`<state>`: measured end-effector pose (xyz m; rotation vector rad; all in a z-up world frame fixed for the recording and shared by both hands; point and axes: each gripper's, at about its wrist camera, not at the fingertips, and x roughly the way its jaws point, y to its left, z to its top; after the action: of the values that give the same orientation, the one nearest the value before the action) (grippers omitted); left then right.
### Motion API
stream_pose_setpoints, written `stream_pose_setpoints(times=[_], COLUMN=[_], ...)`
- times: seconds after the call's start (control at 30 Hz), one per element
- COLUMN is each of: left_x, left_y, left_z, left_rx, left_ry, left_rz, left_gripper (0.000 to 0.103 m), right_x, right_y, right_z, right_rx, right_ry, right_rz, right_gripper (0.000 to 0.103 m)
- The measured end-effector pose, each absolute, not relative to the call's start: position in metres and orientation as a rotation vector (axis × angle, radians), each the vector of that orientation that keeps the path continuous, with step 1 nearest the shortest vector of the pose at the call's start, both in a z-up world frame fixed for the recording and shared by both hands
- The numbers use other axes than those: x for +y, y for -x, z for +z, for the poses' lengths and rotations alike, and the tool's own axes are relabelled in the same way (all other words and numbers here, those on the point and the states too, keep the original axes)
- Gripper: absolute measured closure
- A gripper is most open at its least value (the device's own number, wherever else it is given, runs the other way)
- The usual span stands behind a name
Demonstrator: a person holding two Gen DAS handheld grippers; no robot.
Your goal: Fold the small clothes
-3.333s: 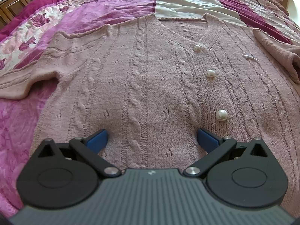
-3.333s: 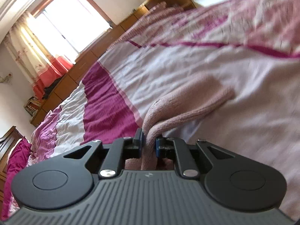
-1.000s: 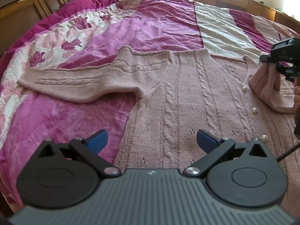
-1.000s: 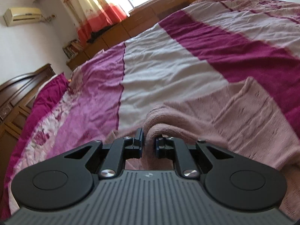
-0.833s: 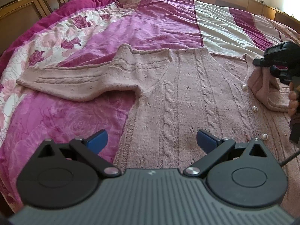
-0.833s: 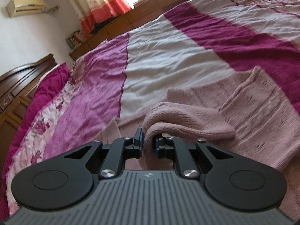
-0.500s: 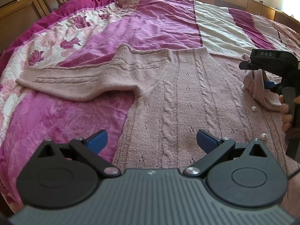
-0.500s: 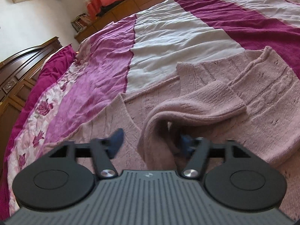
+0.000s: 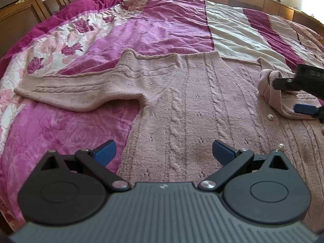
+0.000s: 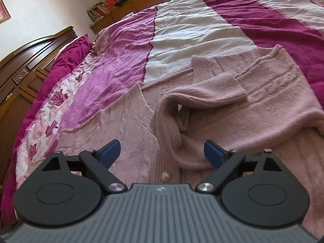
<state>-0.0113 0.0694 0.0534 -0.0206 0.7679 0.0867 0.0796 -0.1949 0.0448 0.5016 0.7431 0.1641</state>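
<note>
- Pink cable-knit cardigan spread flat, button side up, on bed with magenta and white striped cover; fills middle and right of left wrist view.
- Long axis of body runs from hem at 6 o'clock, under left claw, up to neckline near 12 to 1 o'clock; pearl buttons in a line along that axis toward 3 o'clock side.
- One sleeve lying straight out toward 9 o'clock, crosswise to body, cuff resting on rose-print cover; not yet folded in.
- Other sleeve doubled over chest, cuff end slumped in a loose hump pointing about 7 o'clock in right wrist view; likely laid there as first fold, to narrow the shape.
- Right claw: jaws just opening, now spread wide; sleeve hump sits between blue pads but pads clear of cloth, nothing held. Looks like release after laying sleeve down.
- Left claw: jaws spread wide, nothing gripped; hovering over hem near cardigan's side edge, pads off the knit as far as visible. Probably waiting its turn for the straight sleeve.
- Folded sleeve rumpled, not flat; may want smoothing before next fold.
</note>
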Motion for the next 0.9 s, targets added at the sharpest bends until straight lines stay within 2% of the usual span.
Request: stream_pose_setpoints(times=[0.37,0.9], left_x=[0.053,-0.023], left_y=[0.004,-0.031], left_z=[0.056,0.082], left_rx=[0.764,0.675], left_ry=[-0.011,-0.136], left_rz=[0.06,-0.063], left_gripper=[0.0,0.0], right_x=[-0.232,-0.288], right_y=[-0.027,-0.005], right_z=[0.052,0.045], right_rx=[0.741,0.558], right_ry=[-0.425,-0.428], right_rz=[0.103,-0.086], right_gripper=[0.006,0.007])
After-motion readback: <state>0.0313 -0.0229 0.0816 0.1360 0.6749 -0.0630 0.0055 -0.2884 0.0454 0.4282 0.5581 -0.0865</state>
